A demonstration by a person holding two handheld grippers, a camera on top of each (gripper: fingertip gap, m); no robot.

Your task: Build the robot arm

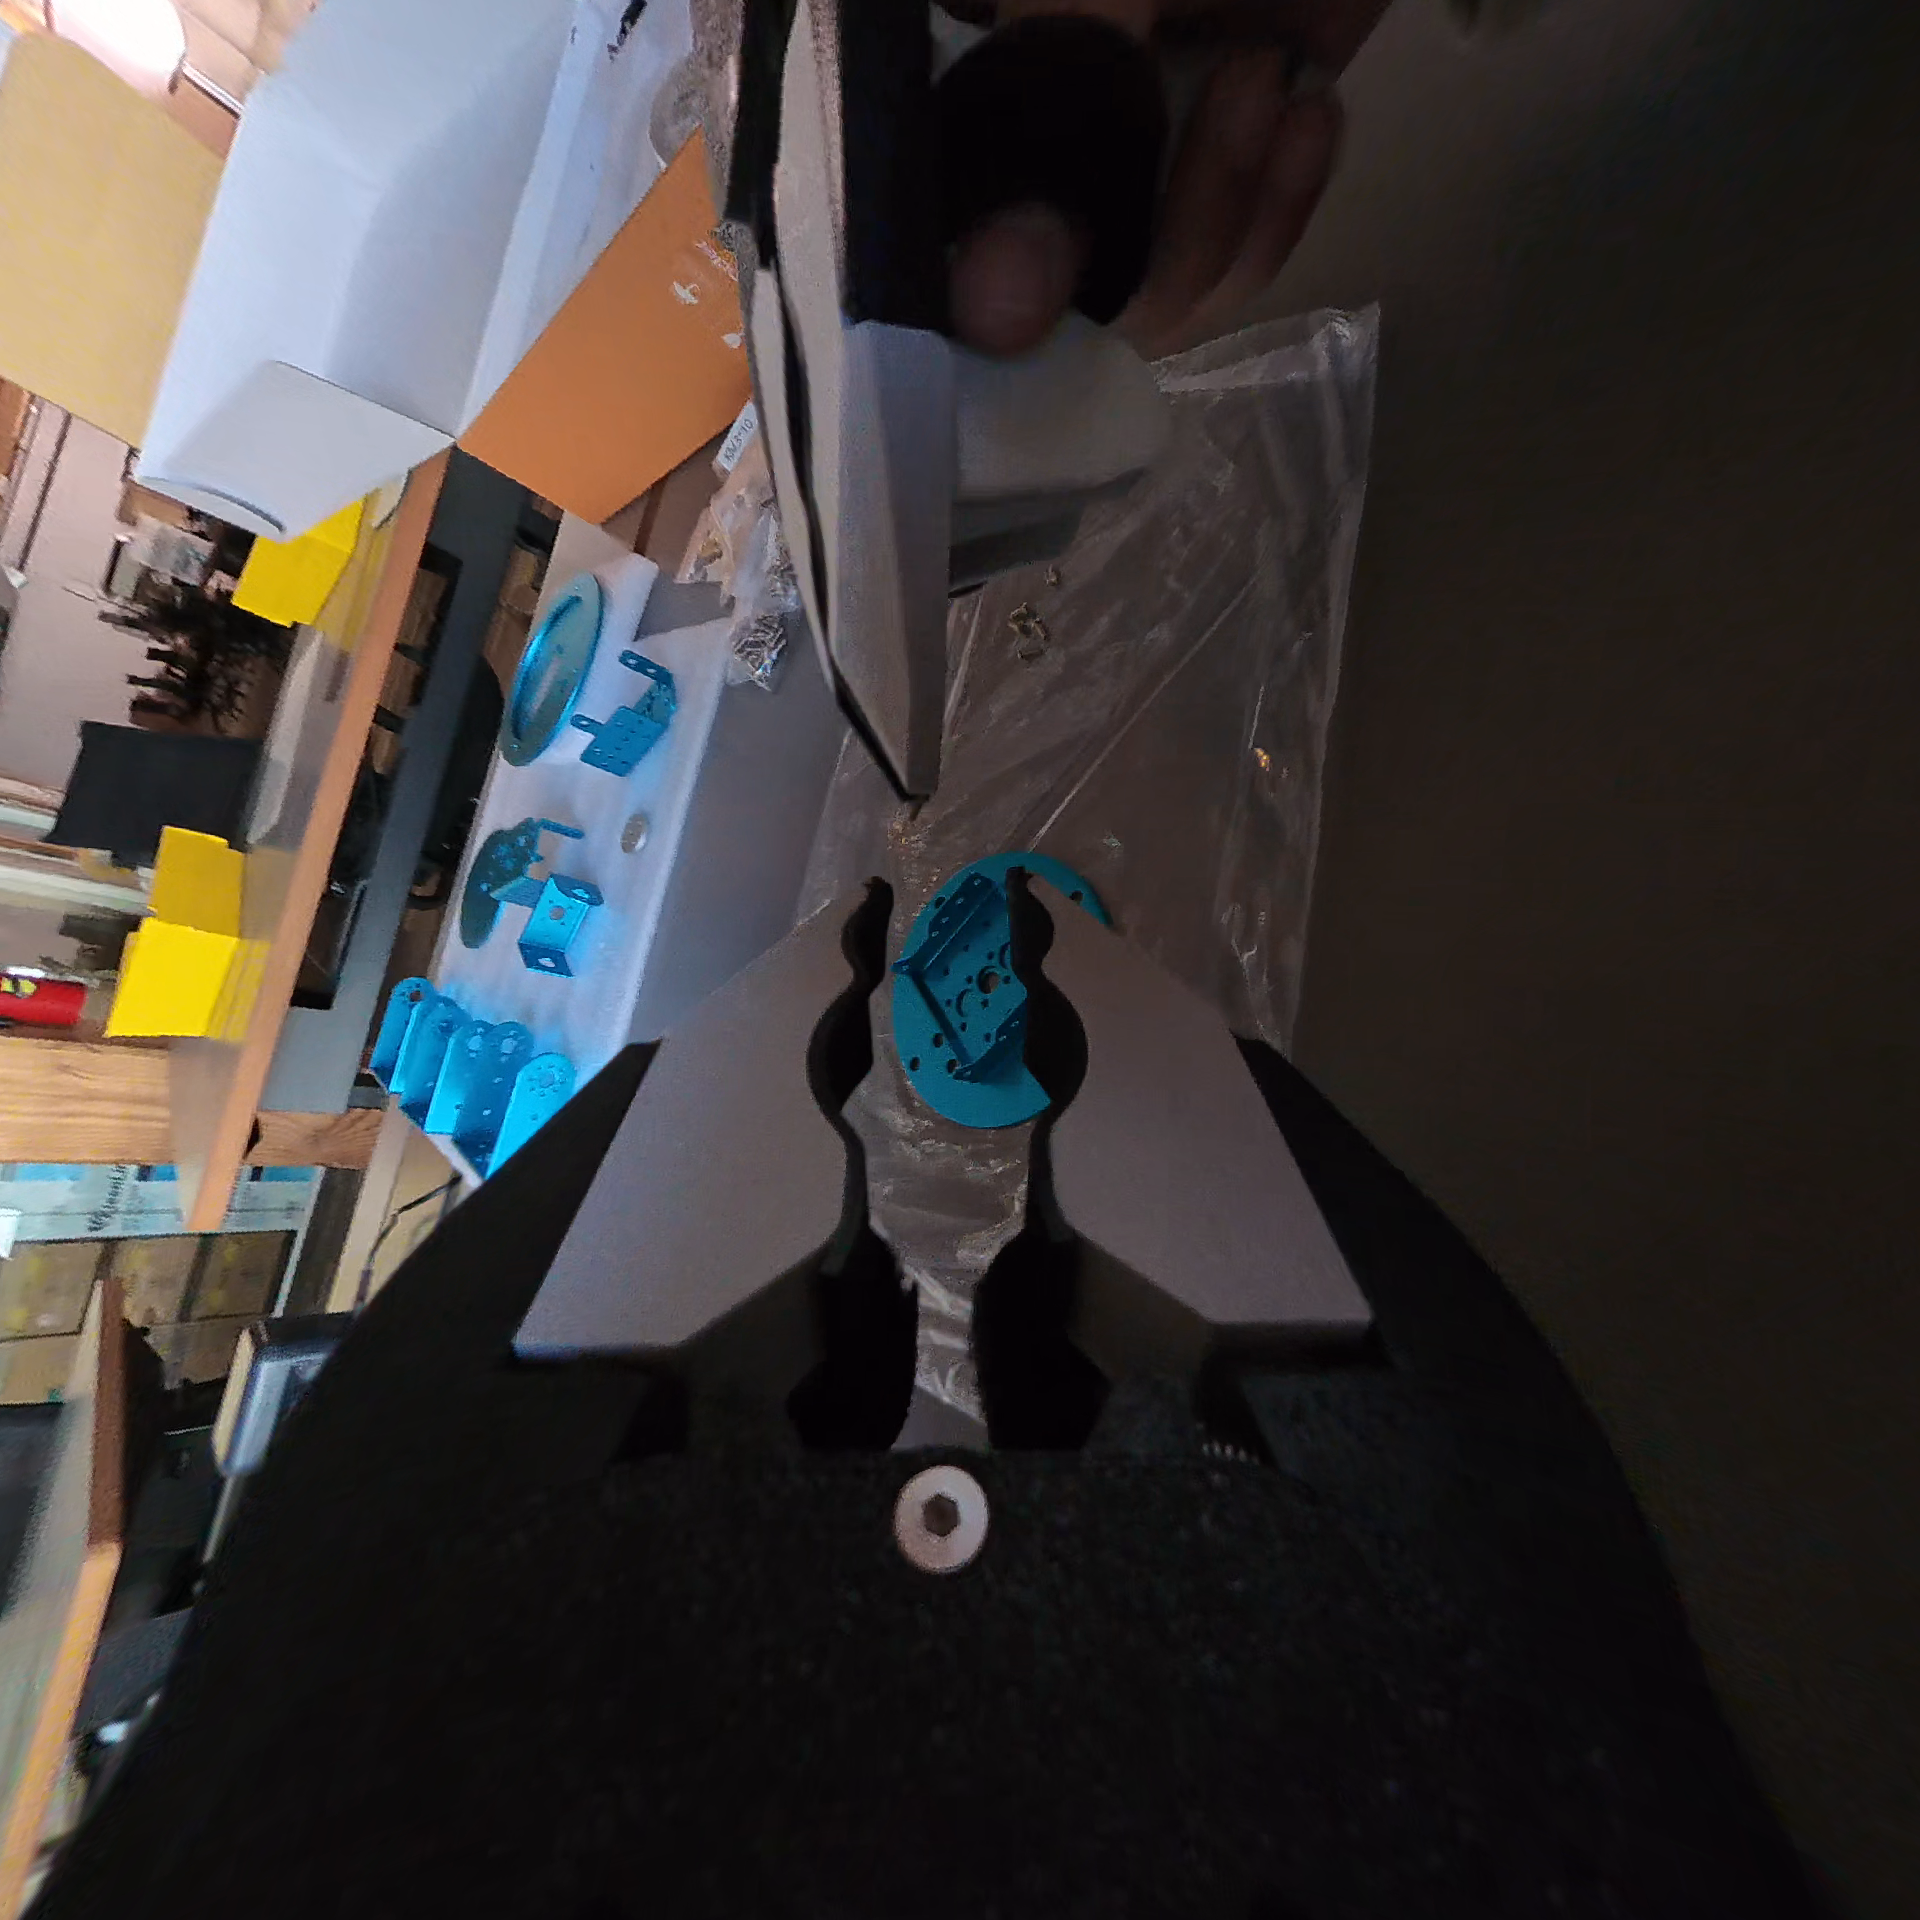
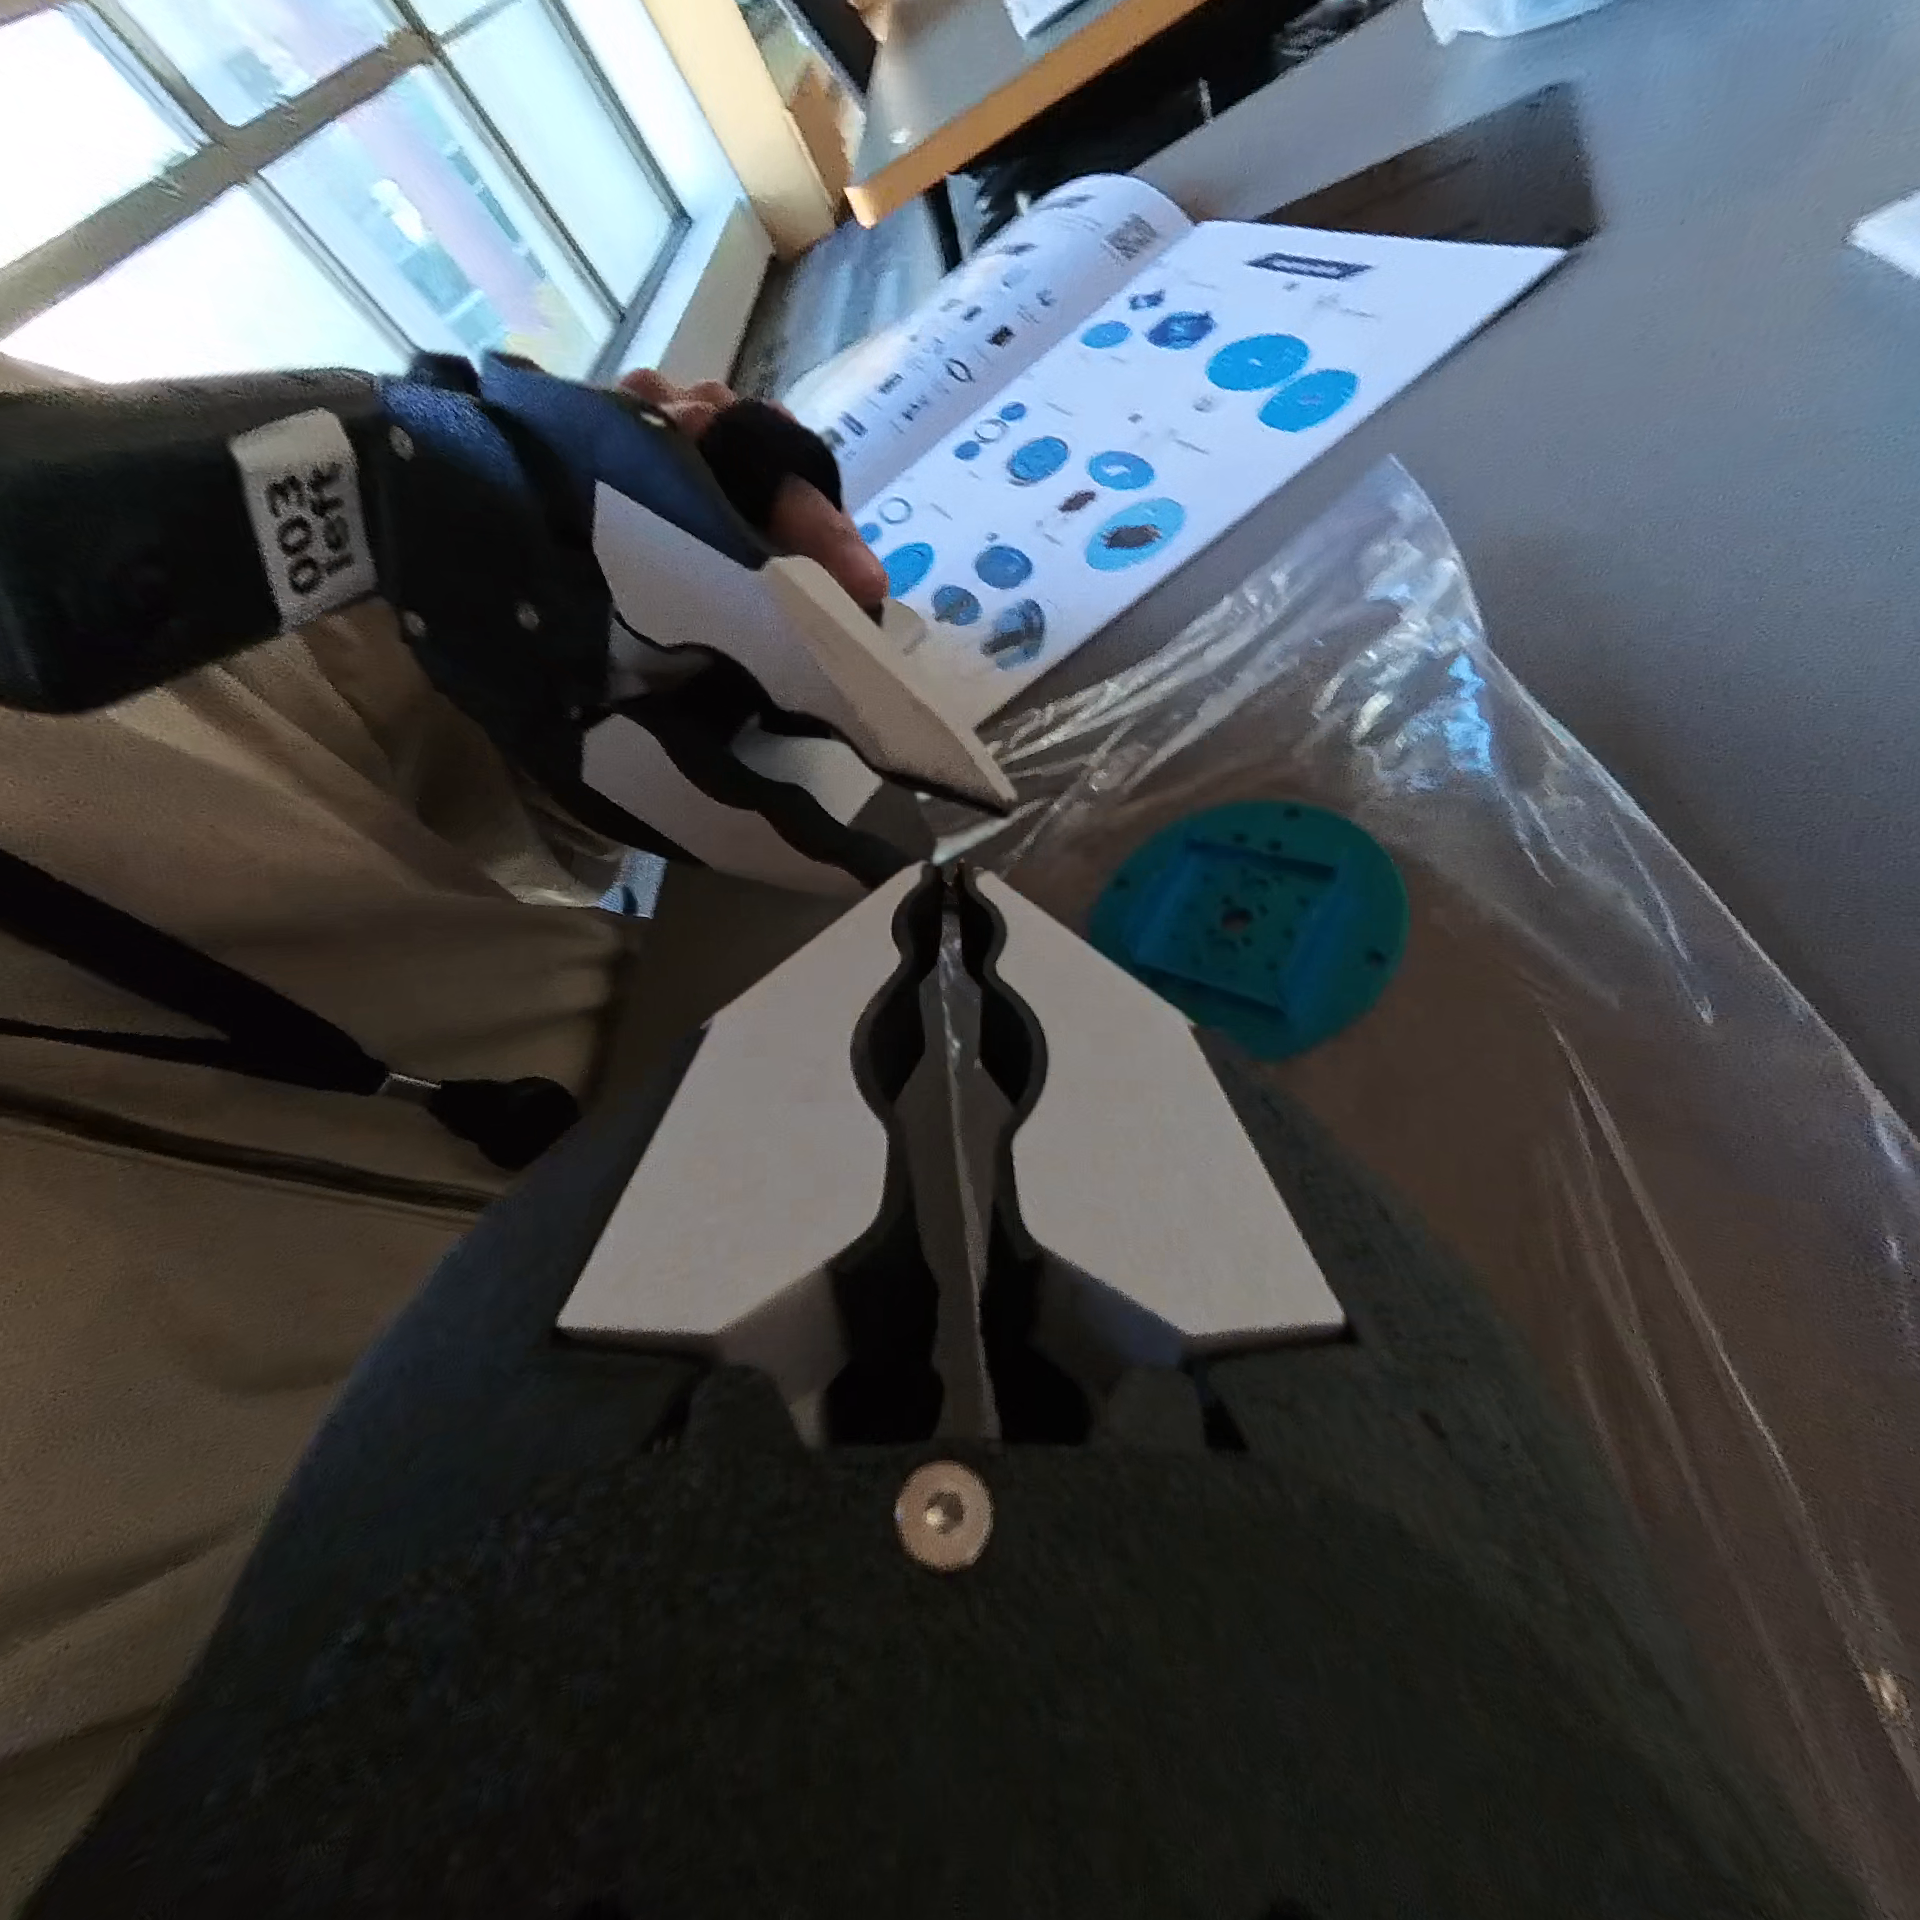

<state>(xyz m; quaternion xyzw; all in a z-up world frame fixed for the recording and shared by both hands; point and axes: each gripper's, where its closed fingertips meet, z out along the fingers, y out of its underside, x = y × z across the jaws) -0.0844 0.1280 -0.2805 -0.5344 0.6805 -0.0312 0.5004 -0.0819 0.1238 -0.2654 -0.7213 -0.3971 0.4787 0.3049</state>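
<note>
While the right gripper is pinching the edge of the clear plastic bag with its fingers closed, the left gripper is sitting partly open, clasping nothing I can make out. Inside the bag, a blue disc with a bracket is lying just beyond both tips, nearer the left one. An open parts booklet is lying farther back on the desk.

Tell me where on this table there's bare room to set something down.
Bare grey tabletop lies past the open booklet, beyond the clear plastic bag. A narrow grey strip runs between the bag and the white foam sheet. It is crowded on the foam, with blue brackets, and by the screw packets.
</note>
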